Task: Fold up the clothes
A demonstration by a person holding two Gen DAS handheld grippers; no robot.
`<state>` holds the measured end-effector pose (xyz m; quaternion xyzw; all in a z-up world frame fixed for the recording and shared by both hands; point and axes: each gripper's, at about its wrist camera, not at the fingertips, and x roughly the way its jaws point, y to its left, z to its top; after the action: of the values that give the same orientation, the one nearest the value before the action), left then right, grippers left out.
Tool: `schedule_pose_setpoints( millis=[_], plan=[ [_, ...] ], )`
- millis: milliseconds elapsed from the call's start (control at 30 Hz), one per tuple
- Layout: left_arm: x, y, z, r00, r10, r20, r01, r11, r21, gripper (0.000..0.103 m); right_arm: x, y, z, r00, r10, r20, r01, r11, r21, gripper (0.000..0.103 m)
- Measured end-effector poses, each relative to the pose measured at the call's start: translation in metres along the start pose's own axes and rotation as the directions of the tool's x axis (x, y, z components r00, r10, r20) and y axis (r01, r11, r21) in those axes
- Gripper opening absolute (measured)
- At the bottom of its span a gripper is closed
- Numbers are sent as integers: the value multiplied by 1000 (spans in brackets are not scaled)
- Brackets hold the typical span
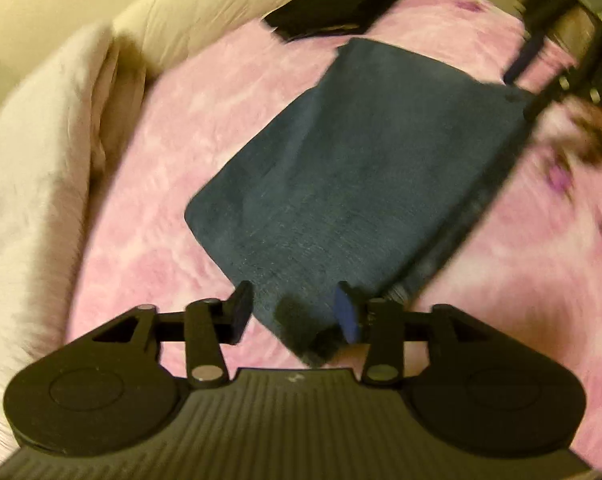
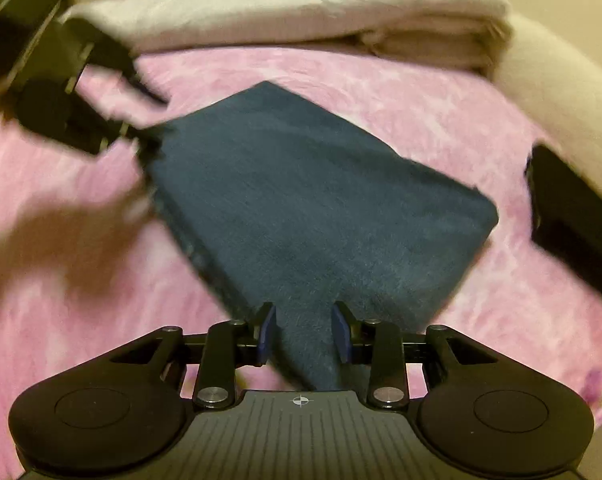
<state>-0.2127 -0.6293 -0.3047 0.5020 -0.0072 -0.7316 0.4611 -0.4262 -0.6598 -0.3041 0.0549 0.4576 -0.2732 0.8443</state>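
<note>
A folded dark blue garment (image 1: 353, 168) (image 2: 313, 200) lies flat on a fuzzy pink blanket (image 1: 149, 208) (image 2: 421, 112). My left gripper (image 1: 295, 312) is open, its fingers astride the garment's near corner, which lies slack between them. My right gripper (image 2: 304, 334) is also open, with a narrower gap, and straddles another corner of the same garment. Each gripper shows in the other's view at the far edge of the cloth: the right gripper (image 1: 529, 88) at the top right, the left gripper (image 2: 141, 140) at the upper left. Both views are motion-blurred.
A black folded item (image 1: 333, 4) (image 2: 573, 216) rests on the blanket beyond the garment. Stacked white bedding (image 1: 41, 168) (image 2: 341, 12) lines the blanket's edge. A blurred hand (image 1: 585, 132) shows behind the right gripper.
</note>
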Motion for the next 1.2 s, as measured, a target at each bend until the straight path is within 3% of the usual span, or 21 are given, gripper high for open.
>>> schedule_pose_setpoints(
  millis=[167,467,500,600,700,767,900,967,1033,1200],
  plan=[
    [-2,-52,-15,998,51,23,-55,965,258,66,15,52,-28,994,-94,-60,71,950,-304,45],
    [34,-80,-19,991,125,41,-131,915,382,71,29,48,-17,990,-136,42,141,905,-402,52],
    [38,-82,-19,990,134,41,-140,908,394,71,31,48,-16,989,-140,53,149,899,-412,50],
    [51,-82,-15,986,161,40,-163,898,409,71,36,47,-12,985,-150,89,174,880,-441,25],
    [63,-80,-11,977,210,45,-208,874,439,70,41,45,-9,979,-159,124,199,861,-468,21],
    [75,-77,-8,971,238,28,-224,861,456,58,31,39,0,980,-152,132,195,873,-447,21],
    [79,-62,-4,986,169,-10,-151,903,402,49,23,36,8,984,-129,119,169,883,-439,21],
    [79,-60,-5,988,153,-10,-137,908,397,46,26,42,-2,986,-130,109,166,867,-471,23],
    [79,-56,-4,990,140,-14,-125,919,375,46,32,53,-15,981,-156,115,193,844,-501,35],
    [78,-51,-3,993,120,-19,-106,930,351,46,67,69,-38,962,-219,164,273,741,-613,48]
  ],
)
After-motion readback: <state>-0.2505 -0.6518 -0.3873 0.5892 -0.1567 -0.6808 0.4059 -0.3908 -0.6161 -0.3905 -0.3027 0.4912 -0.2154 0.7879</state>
